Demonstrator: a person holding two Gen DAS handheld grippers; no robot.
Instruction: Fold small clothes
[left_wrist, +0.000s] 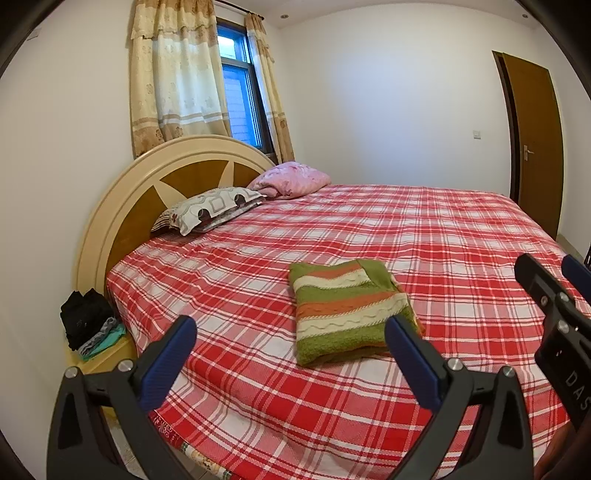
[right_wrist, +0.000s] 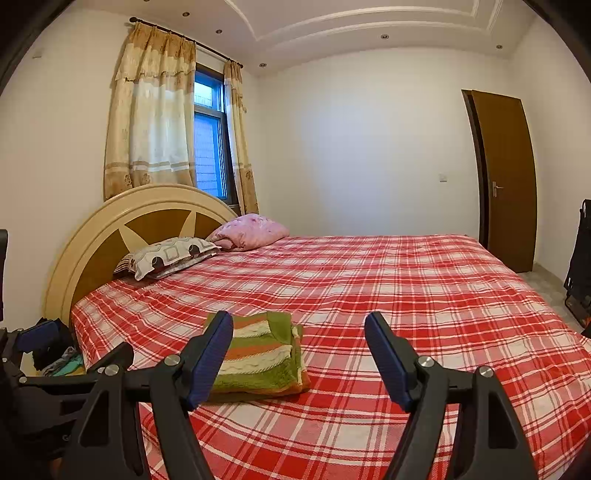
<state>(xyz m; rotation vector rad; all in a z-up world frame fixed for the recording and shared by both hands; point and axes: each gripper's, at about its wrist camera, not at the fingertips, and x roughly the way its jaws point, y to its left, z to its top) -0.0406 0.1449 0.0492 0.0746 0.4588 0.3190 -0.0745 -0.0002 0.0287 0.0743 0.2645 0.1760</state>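
A green, orange and cream striped knit garment (left_wrist: 351, 310) lies folded into a neat rectangle on the red plaid bed (left_wrist: 443, 236). It also shows in the right wrist view (right_wrist: 258, 354). My left gripper (left_wrist: 291, 332) is open and empty, held above the near bed edge just in front of the garment. My right gripper (right_wrist: 299, 325) is open and empty, held above the bed just right of the garment; its left finger (right_wrist: 210, 362) overlaps the garment's left side in view. The right gripper also shows at the right edge of the left wrist view (left_wrist: 550, 280).
Two pillows (left_wrist: 210, 210) (left_wrist: 291, 179) lie by the round wooden headboard (left_wrist: 147, 184). A pile of dark and teal clothes (left_wrist: 90, 325) sits on a bedside stand at the left. A brown door (right_wrist: 506, 177) is at the far right, a black folded frame (right_wrist: 580, 258) beside it.
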